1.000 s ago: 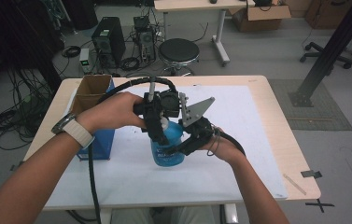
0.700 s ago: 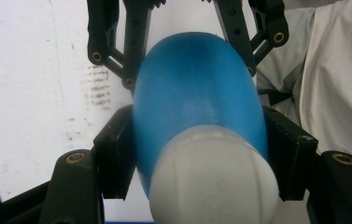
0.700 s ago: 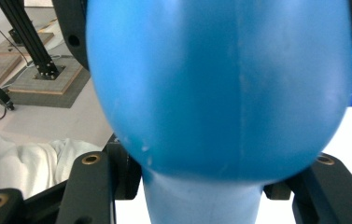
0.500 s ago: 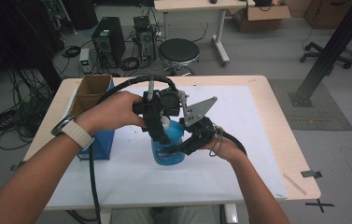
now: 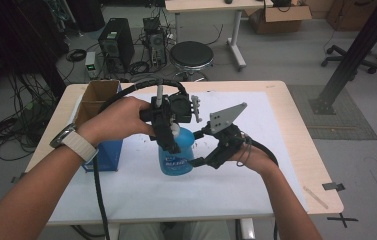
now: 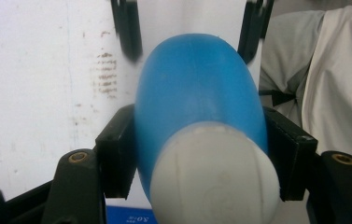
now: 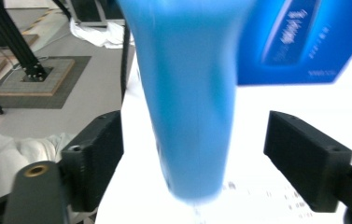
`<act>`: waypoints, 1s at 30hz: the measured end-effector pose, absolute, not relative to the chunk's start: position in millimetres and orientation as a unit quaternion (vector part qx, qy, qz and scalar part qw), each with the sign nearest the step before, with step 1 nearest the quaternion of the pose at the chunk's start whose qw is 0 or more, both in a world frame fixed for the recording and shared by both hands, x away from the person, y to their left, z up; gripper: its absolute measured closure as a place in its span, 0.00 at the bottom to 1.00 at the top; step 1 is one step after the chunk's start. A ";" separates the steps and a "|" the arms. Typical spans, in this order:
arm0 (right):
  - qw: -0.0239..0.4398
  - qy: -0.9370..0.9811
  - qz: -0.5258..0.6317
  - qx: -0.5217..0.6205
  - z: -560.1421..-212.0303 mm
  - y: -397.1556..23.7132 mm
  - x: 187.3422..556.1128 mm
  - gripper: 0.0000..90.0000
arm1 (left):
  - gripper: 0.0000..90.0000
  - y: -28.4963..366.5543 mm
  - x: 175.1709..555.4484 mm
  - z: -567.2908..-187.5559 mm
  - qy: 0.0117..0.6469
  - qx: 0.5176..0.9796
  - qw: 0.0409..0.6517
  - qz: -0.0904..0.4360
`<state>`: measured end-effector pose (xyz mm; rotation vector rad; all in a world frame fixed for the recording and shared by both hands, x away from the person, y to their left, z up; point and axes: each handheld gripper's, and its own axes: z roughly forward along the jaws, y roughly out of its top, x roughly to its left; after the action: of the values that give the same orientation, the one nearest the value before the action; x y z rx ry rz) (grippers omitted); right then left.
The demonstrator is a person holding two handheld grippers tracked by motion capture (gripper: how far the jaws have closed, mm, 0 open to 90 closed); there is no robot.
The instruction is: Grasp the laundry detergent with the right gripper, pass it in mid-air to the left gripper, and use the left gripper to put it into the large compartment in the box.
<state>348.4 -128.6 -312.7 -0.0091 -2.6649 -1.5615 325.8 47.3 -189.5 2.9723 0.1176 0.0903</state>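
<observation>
Gripping the blue bottle (image 5: 177, 152) near its top, the left tool (image 5: 168, 131) should hold steady while the right tool (image 5: 203, 145), at three o'clock, has just been opening, its pads clear.

a blue box (image 5: 107, 152) and an open cardboard box (image 5: 96, 97) stand at the table's (image 5: 296, 150) left edge.

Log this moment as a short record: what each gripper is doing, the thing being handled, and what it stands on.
thing handled: blue bottle, white cap, upright
left gripper: shut on the bottle near its cap, pads pressing both sides
right gripper: jaws have just been opening; bottle between them, gaps on both sides
support: white sheet on the table
nearby: blue box and open cardboard box left of the bottle
</observation>
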 end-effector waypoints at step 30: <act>-0.048 -0.966 -0.228 -0.113 -274.2 -209.4 361.9 0.06 | 0.42 90.8 334.7 -137.6 0.284 0.953 0.070 0.075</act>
<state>361.9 -209.4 -274.2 -0.3660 -3.1317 -0.7384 334.7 90.8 -137.6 2.8686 0.8532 0.2269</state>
